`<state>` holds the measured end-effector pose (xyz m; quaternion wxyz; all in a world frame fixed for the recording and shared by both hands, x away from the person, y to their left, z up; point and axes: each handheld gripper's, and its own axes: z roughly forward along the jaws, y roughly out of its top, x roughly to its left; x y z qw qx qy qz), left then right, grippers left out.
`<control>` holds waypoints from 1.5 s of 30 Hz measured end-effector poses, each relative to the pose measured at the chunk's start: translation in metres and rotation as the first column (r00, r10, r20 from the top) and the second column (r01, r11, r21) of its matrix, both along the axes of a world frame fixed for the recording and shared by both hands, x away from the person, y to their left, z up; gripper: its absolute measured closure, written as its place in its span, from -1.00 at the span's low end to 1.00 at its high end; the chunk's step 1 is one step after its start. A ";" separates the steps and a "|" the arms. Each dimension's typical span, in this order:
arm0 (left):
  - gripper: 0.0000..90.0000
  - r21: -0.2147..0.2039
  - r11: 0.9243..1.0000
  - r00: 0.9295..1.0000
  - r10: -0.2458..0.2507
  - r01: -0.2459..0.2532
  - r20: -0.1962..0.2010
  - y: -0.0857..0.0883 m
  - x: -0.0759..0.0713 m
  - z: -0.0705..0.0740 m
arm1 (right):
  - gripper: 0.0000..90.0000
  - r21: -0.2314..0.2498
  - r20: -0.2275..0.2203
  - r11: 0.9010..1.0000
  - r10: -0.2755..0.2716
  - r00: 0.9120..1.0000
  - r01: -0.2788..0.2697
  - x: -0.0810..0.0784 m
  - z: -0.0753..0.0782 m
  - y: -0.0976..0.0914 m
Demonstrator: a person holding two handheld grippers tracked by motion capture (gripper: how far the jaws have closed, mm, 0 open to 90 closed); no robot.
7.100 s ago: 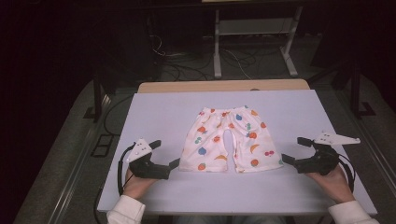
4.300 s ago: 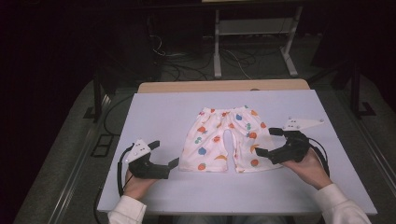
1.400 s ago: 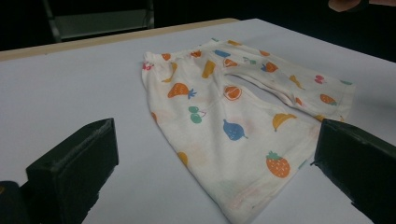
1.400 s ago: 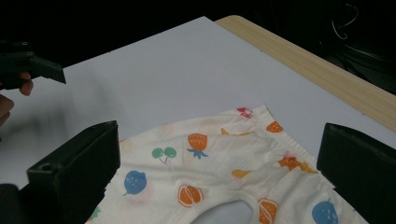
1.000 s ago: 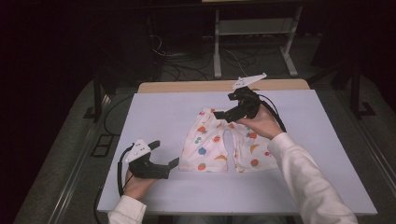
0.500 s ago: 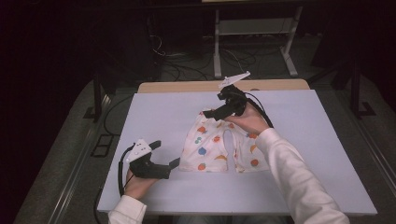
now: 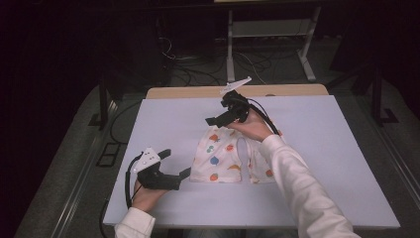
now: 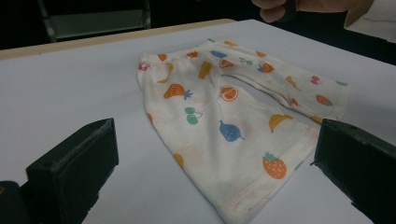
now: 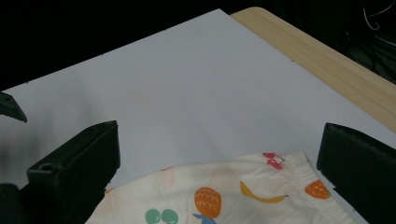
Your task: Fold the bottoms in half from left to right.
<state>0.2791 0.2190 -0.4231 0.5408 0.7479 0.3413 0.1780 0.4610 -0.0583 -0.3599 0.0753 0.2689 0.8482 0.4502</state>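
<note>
shorts lie flat; my right gripper, wide open and empty, hovers over the far waistband; a shallow bite could slip off.

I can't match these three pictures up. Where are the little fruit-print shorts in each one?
High view: shorts lie mid-table, below the right hand.
Left gripper view: centre, between the black jaws.
Right gripper view: bottom edge, waistband showing.
Shared landmark: the wooden strip along the table's far edge.

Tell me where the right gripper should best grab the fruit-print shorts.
Probably the elastic waistband corner of the shorts, coming from above at the far edge. The shorts lie flat, and the gathered hem there gives the open right gripper a thicker edge to pinch.
</note>
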 end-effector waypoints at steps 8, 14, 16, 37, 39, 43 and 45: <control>-1.00 0.000 1.000 1.000 -0.005 0.005 0.000 -0.001 0.001 0.000 | -1.00 0.006 -0.009 1.000 -0.018 1.000 0.018 0.011 -0.009 0.009; -1.00 -0.002 1.000 1.000 -0.006 0.006 -0.001 -0.001 0.001 0.000 | -1.00 0.001 -0.012 0.999 -0.042 0.999 0.042 0.020 -0.011 0.011; -1.00 -0.001 1.000 1.000 -0.008 0.008 0.001 -0.001 0.001 0.000 | -1.00 0.010 -0.011 0.999 -0.048 0.999 0.048 0.023 -0.011 0.011; -1.00 -0.007 1.000 1.000 -0.013 0.013 0.000 -0.001 0.001 0.000 | -1.00 0.020 -0.003 0.993 -0.117 0.993 0.117 0.054 -0.028 0.012; -1.00 -0.005 1.000 1.000 -0.014 0.014 0.000 -0.001 0.001 0.000 | -1.00 0.018 -0.006 0.993 -0.117 0.993 0.117 0.056 -0.029 0.013; -1.00 -0.008 1.000 1.000 -0.011 0.011 0.001 -0.001 0.001 0.000 | -1.00 0.011 -0.008 0.993 -0.117 0.993 0.117 0.060 -0.032 0.016; -1.00 -0.015 1.000 1.000 -0.010 0.010 0.002 0.000 0.001 0.000 | -1.00 -0.002 -0.004 0.992 -0.124 0.992 0.124 0.061 -0.034 0.017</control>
